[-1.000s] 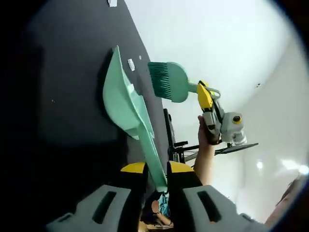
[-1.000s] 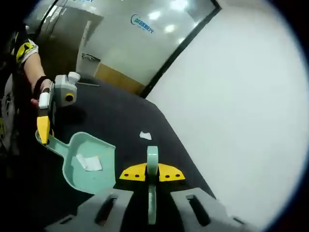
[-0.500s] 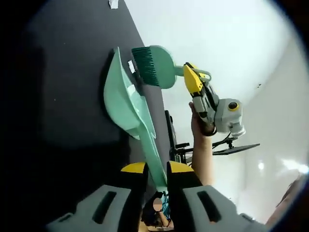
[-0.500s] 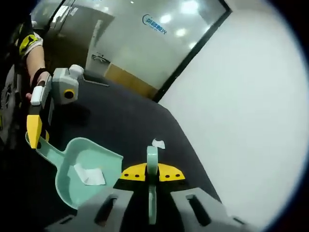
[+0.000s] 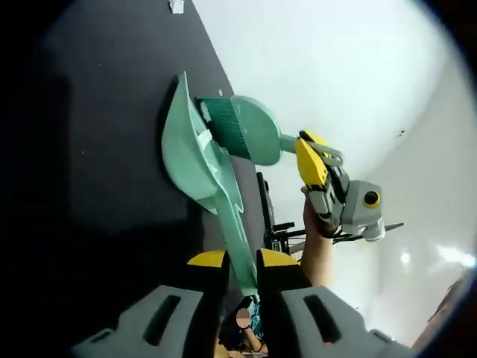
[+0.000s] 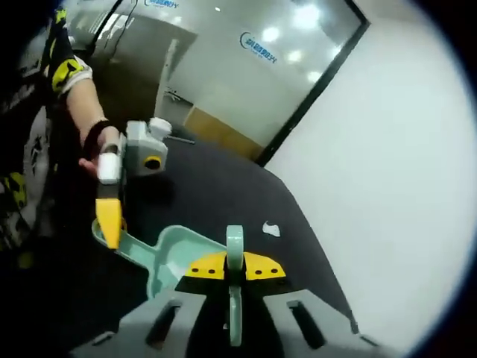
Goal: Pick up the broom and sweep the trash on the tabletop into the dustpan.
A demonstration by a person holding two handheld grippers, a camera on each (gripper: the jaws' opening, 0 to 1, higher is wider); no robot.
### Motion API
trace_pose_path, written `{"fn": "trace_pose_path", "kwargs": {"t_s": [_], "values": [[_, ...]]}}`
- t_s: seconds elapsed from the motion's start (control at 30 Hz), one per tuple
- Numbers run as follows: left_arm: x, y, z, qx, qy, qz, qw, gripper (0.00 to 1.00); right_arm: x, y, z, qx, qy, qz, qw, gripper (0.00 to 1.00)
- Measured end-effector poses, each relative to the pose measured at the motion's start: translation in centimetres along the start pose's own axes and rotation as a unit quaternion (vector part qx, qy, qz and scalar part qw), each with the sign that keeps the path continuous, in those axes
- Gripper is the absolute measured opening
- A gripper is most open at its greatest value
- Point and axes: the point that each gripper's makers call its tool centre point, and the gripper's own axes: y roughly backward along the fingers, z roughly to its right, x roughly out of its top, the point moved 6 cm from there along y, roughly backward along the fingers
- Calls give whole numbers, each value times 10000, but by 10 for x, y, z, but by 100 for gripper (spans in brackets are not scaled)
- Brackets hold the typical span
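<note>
My left gripper [image 5: 240, 259] is shut on the handle of a mint-green dustpan [image 5: 186, 160], which lies with its mouth on the black tabletop [image 5: 97, 134]. A mint broom [image 5: 250, 130] has its dark green bristles pressed into the dustpan's mouth. A white paper scrap [image 5: 203, 139] lies inside the pan by the bristles. My right gripper [image 6: 235, 265] is shut on the broom handle [image 6: 235, 242], with the dustpan [image 6: 173, 250] just beyond it. In the left gripper view the right gripper [image 5: 319, 168] holds the handle from the right. The left gripper [image 6: 112, 212] holds the pan's handle in the right gripper view.
One white scrap [image 6: 272, 229] lies on the table beyond the dustpan, near the table's edge, and shows as a scrap [image 5: 174, 5] at the top of the left gripper view. A white wall [image 6: 402, 164] runs beside the table. A person's hand [image 6: 97, 138] grips the left tool.
The broom has swung from beside the dustpan into its mouth. The small scrap at the pan's lip has gone in with the bristles. The dustpan has stayed put.
</note>
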Motion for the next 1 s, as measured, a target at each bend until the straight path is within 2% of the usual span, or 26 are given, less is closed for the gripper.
{"fn": "trace_pose_path", "kwargs": {"t_s": [0.1,0.17,0.23,0.27,0.37,0.4,0.43,0.47,0.5,0.53,0.57,0.67,0.73,0.77,0.8,0.87,0.93,0.97,1.0], "values": [[5,1,-1,1,0,14,10000,13,15,9,-8,269,-163,193,9993,4],[3,1,-1,12,-15,35,10000,13,24,15,-8,223,17,235,9995,4],[5,2,-3,2,4,44,10000,13,32,20,-3,34,351,310,9989,4],[5,2,-3,-4,21,57,10000,13,34,22,-1,-4,299,328,9990,4],[3,2,-2,-18,32,58,10000,13,40,39,22,-463,331,571,9967,4],[2,2,-2,-21,21,38,10000,13,39,43,30,-594,165,618,9962,4],[3,2,-2,-26,11,23,10000,13,38,46,35,-641,-183,705,9953,4],[4,2,-3,-27,8,17,10000,13,36,45,35,-426,-619,911,9930,4],[6,1,-4,-34,16,14,10000,13,34,43,32,-231,-833,995,9913,4],[8,1,-5,-38,19,2,10000,13,28,37,25,7,-963,983,9905,4],[9,1,-6,-40,20,-9,10000,12,26,35,22,78,-945,945,9910,4],[14,1,-6,-61,30,-38,10000,12,10,18,2,431,-488,384,9971,4],[19,2,-6,-78,24,-37,10000,12,4,10,-1,549,-388,186,9976,4],[21,2,-6,-94,27,-16,10000,13,5,7,-1,579,-147,46,9982,4],[23,1,-6,-83,40,-54,9999,12,10,7,-1,480,-12,91,9988,4],[24,2,-7,-66,2,-49,10000,12,16,7,1,502,-11,-48,9987,4],[19,0,-6,-67,5,-40,10000,12,26,8,2,449,243,117,9986,4],[18,-1,-6,-61,7,-43,10000,12,27,6,-1,625,344,100,9974,4],[18,-1,-7,-57,15,-45,10000,12,25,3,-7,833,326,-77,9960,4]]}}
